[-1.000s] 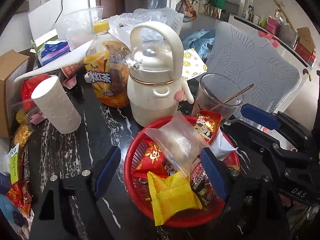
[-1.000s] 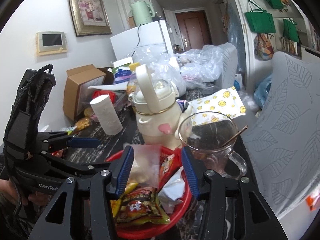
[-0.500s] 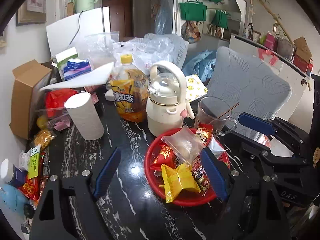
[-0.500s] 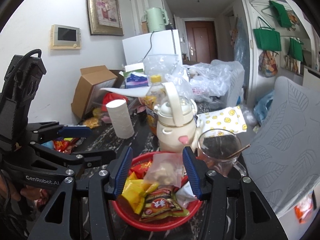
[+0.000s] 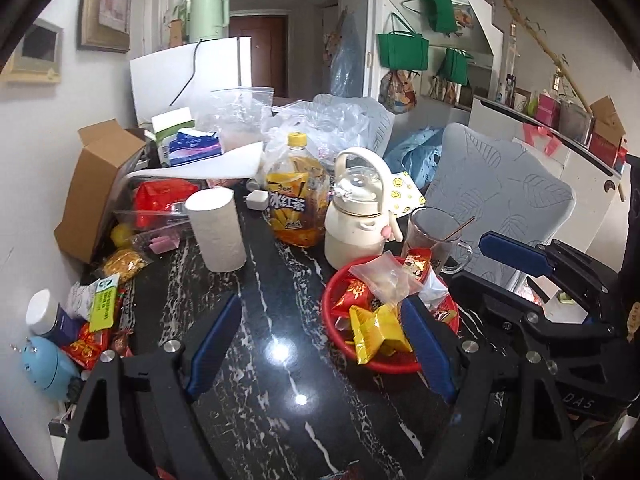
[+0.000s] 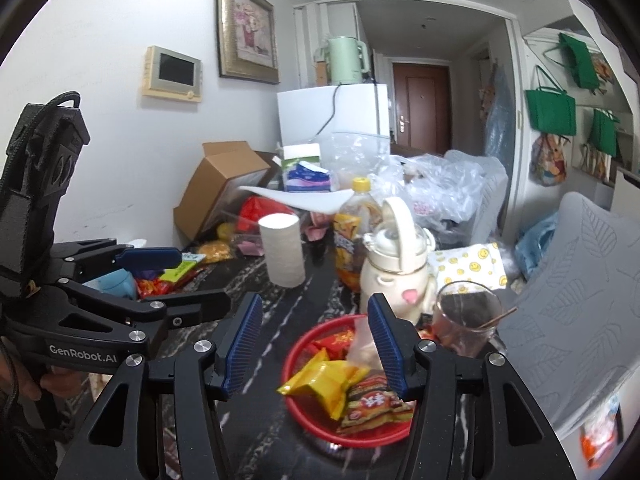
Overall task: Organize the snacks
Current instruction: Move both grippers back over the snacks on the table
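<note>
A red mesh basket [image 5: 330,312] [image 6: 286,364] sits on the black marble table, holding a yellow packet [image 5: 376,332] [image 6: 324,380], a clear zip bag [image 5: 384,280], red packets and a brown-red packet [image 6: 372,404]. My left gripper [image 5: 320,344] is open above the bare tabletop just left of the basket, with nothing in it. My right gripper [image 6: 314,344] hangs above and in front of the basket; its jaws are opening and nothing is between them. More loose snack packets [image 5: 92,336] lie at the table's left edge.
Behind the basket stand a cream kettle [image 5: 356,216], a glass mug [image 5: 432,236], an iced-tea bottle [image 5: 296,204] and a paper roll [image 5: 216,232]. A cardboard box [image 5: 96,184] and plastic bags crowd the back. A grey chair [image 5: 496,200] stands on the right.
Both grippers have drawn back and up from the basket, so it looks smaller and farther. The clear bag between the right fingers now lies in the basket, and the right jaws stand slightly wider.
</note>
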Available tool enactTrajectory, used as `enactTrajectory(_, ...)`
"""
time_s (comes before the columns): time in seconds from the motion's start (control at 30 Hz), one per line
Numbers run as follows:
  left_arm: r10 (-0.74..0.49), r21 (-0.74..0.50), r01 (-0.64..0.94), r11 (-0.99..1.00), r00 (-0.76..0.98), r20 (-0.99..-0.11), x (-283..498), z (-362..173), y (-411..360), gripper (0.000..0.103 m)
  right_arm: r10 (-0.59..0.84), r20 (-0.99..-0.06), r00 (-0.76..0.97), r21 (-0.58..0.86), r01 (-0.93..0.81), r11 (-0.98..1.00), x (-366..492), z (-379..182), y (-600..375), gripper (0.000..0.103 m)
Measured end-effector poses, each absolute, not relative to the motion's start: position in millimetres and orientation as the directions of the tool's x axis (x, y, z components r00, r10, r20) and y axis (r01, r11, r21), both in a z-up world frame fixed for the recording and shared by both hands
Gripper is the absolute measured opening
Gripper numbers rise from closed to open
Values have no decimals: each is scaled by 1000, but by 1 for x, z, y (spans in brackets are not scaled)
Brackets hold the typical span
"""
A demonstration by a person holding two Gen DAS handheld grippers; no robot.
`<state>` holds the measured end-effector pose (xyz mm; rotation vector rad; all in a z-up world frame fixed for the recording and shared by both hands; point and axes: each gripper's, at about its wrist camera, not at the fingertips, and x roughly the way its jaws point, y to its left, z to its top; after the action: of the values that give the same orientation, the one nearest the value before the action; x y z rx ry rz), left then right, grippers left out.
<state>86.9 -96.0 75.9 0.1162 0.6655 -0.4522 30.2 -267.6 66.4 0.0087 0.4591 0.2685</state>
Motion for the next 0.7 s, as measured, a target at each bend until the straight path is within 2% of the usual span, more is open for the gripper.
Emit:
enactTrajectory(0.4,-287,-57,323,945,733,-617,49,63,-32,81,360,-449,818,67,-371,926,9,57,-207,55)
enactTrajectory(0.7,-218,-63,234,970,731,-647,20,41,7,81,437,-485,757,84,-457,885,-3,39,-167,55)
